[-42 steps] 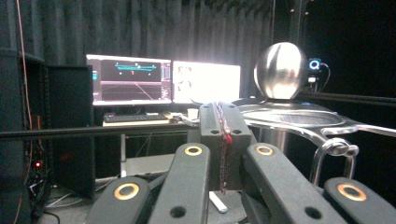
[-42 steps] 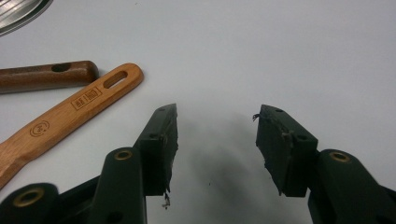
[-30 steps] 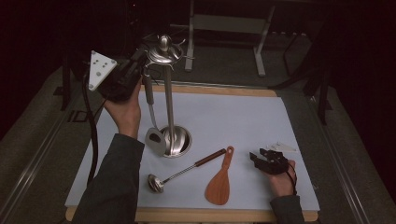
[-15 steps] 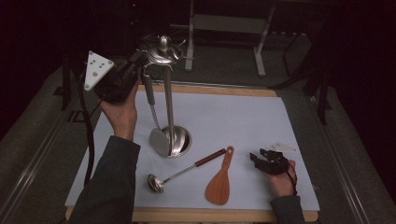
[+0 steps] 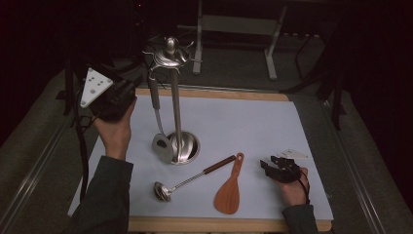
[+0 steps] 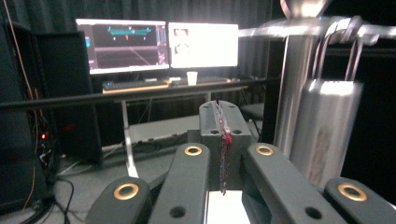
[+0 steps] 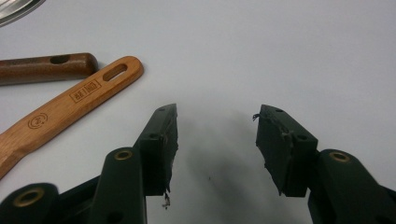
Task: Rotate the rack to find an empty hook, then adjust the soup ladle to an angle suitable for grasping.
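Note:
A steel utensil stand rises from its round base on the white mat. From a hook at its top hangs a steel turner, blade down beside the base. My left gripper is held in the air left of the stand's upper part, apart from it. Its jaws are shut with nothing between them, and the pole and hanging handle are to their right. My right gripper rests open on the mat, empty, right of a wooden paddle.
A steel ladle with a dark wooden handle lies on the mat in front of the stand, beside the paddle's handle. The mat covers a wood-edged table. Two lit monitors stand on a desk behind.
My left gripper has drawn back from the stand's top, moving down and to the left. The turner stays hanging on the hook. The right gripper has not moved.

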